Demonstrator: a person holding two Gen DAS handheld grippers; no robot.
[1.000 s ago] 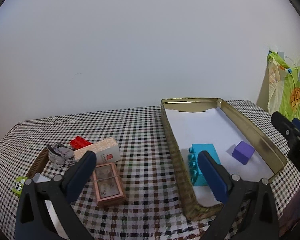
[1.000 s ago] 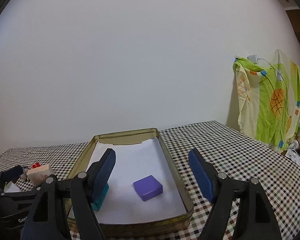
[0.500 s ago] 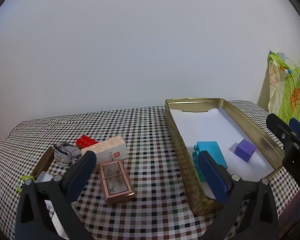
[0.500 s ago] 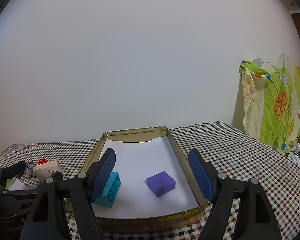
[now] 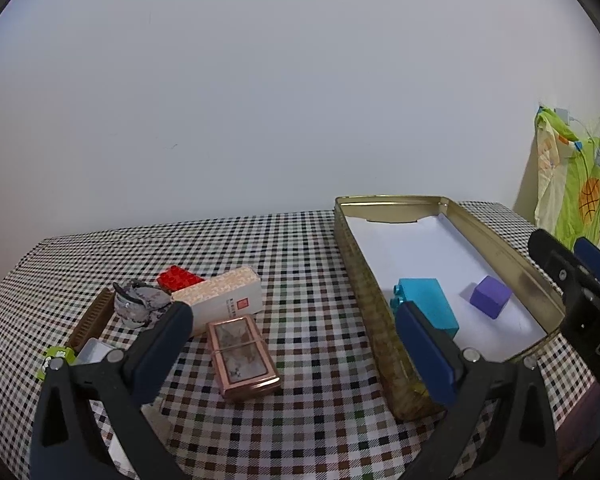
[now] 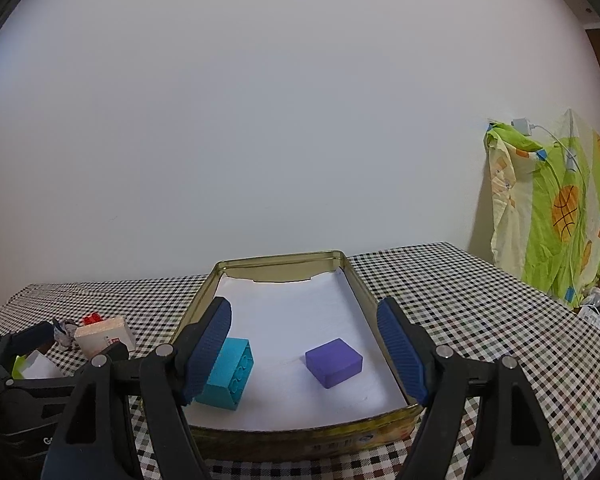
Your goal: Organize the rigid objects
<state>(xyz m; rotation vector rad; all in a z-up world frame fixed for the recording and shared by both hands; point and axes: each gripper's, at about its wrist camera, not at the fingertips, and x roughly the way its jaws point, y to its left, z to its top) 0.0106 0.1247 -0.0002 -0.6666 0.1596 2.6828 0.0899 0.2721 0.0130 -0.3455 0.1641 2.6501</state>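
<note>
A gold tin tray (image 5: 364, 292) (image 6: 204, 296) lined with white paper holds a teal brick (image 5: 428, 308) (image 6: 230, 376) and a purple block (image 5: 490, 296) (image 6: 334, 362). Left of it on the checked cloth lie a copper case (image 5: 242, 354), a beige box (image 5: 220, 298) (image 6: 104, 334), a red brick (image 5: 178, 279) and a grey crumpled thing (image 5: 138, 306). My left gripper (image 5: 292, 354) is open and empty above the cloth near the copper case. My right gripper (image 6: 304, 354) is open and empty over the tray's near end.
A brown comb (image 5: 94, 318), a small white box (image 5: 94, 352) and a green toy (image 5: 56, 358) lie at the far left. A green patterned cloth (image 6: 556, 216) hangs at the right by the wall. The table edge runs along the right.
Both grippers have pulled back and up, so the tray and the objects sit farther off and lower in view. Both stay open and empty.
</note>
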